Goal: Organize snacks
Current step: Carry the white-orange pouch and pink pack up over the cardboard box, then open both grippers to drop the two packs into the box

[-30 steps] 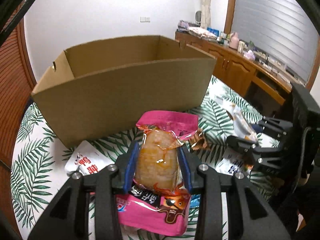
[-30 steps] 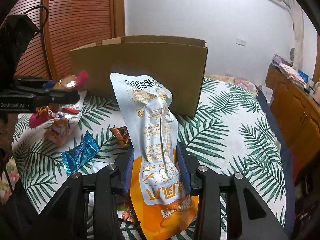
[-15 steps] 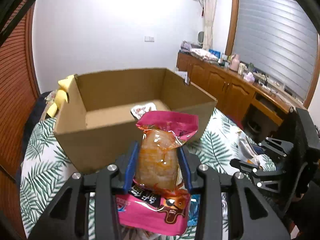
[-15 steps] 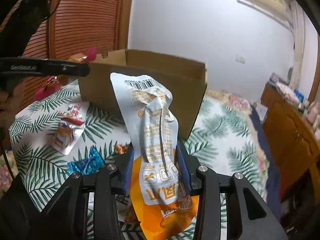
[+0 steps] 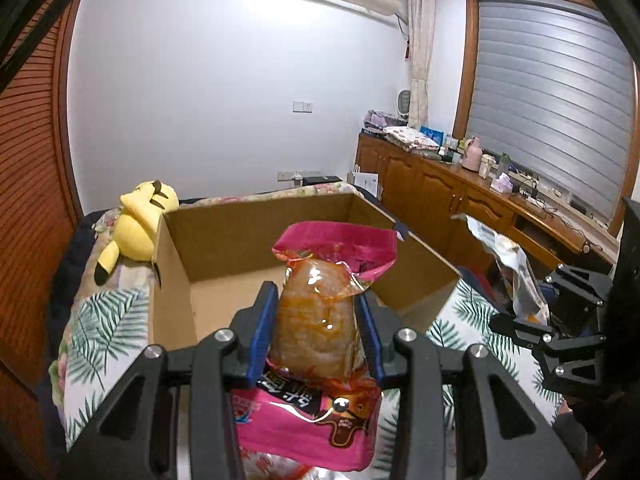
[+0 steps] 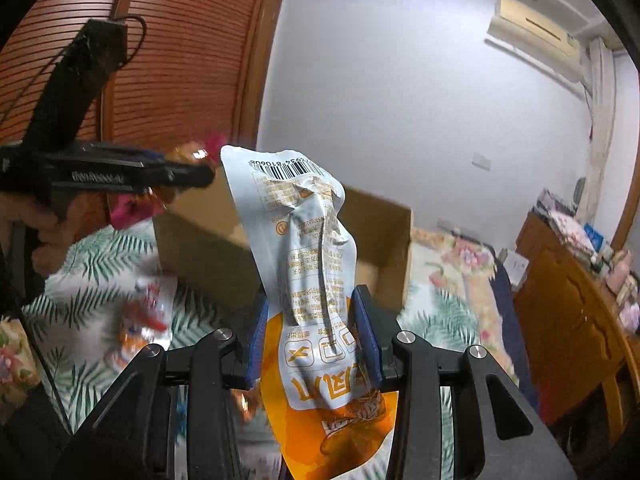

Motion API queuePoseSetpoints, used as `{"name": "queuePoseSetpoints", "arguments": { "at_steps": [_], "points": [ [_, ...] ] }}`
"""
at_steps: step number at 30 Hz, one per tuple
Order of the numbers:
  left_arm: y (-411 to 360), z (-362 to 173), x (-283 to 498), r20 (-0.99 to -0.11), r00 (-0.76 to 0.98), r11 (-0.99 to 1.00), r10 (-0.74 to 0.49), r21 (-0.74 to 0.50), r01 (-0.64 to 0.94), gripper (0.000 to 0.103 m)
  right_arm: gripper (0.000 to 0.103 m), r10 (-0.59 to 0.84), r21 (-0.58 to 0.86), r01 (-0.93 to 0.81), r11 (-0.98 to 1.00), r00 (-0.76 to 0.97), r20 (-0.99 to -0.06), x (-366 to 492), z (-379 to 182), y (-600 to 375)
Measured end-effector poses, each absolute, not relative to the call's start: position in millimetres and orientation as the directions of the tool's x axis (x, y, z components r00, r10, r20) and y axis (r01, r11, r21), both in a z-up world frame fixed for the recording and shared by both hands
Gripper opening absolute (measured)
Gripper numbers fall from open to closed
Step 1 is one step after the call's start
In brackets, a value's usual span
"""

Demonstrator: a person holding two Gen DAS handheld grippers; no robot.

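Left hand-held gripper (image 5: pixel 316 336): blue pads clamped on either side of a pink snack packet (image 5: pixel 320 344) with a clear window showing an orange-brown piece inside. Packet stands upright between the pads, pink top edge crumpled, bottom edge hanging below the fingers. It is held above the near wall of an open cardboard box (image 5: pixel 416 276); the box floor behind it shows bare brown card where visible.

Right hand-held gripper (image 6: pixel 312 340): pads clamped on a pale blue and orange snack pouch (image 6: pixel 312 280), barcode end up, orange end hanging down. Pouch is creased lengthwise and leans slightly left. It is off the surface, on the near side of the same box, whose near wall and right corner show behind it.

From the right wrist view, the left gripper enters from the left edge, a hand (image 6: pixel 44 232) wrapped round its handle, the pink packet blurred at its tip near the box's left corner. From the left wrist view, the right gripper and its pouch sit at the right edge, beside the box's right wall.

Box rests on a bed with a palm-leaf cover (image 5: pixel 108 320). More snack packets (image 6: pixel 140 320) lie on the cover left of the box, blurred. A yellow plush toy (image 5: pixel 140 224) lies at the far left of the box. Wooden cabinets (image 5: pixel 440 196) run along the far right wall.
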State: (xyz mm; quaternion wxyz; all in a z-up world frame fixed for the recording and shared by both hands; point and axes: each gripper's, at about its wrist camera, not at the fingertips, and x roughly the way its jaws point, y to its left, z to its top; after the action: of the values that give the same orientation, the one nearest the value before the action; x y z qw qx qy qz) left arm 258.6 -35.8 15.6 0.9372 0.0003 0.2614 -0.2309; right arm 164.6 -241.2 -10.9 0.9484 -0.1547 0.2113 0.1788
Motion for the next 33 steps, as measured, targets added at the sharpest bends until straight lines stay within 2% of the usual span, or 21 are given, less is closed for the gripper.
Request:
{"name": "queuePoseSetpoints", "arguments": {
  "at_steps": [5,15,21,33],
  "points": [
    [-31.7,21.3,288.9,-0.484,0.762,0.897,-0.429,-0.128,0.424,0.038,0.039,0.288,-0.257,-0.423,0.869,0.855,-0.431,196.6,5.6,-224.5],
    [-27.8,3.7,351.5,-0.536,0.746,0.915,-0.396,-0.160,0.371,0.038,0.039,0.304,-0.290,-0.446,0.847,0.853,-0.424,261.3,15.1,-200.2],
    [-30.1,-15.5,360.1,-0.568,0.731,0.923,-0.378,-0.170,0.345,0.038,0.039,0.330,-0.192,-0.453,0.871,0.827,-0.455,299.8,3.3,-190.9],
    [-34.1,-30.8,362.0,-0.595,0.716,0.927,-0.366,-0.164,0.337,0.040,0.040,0.293,-0.112,-0.417,0.902,0.783,-0.549,325.8,-32.7,-187.8]
  ]
}}
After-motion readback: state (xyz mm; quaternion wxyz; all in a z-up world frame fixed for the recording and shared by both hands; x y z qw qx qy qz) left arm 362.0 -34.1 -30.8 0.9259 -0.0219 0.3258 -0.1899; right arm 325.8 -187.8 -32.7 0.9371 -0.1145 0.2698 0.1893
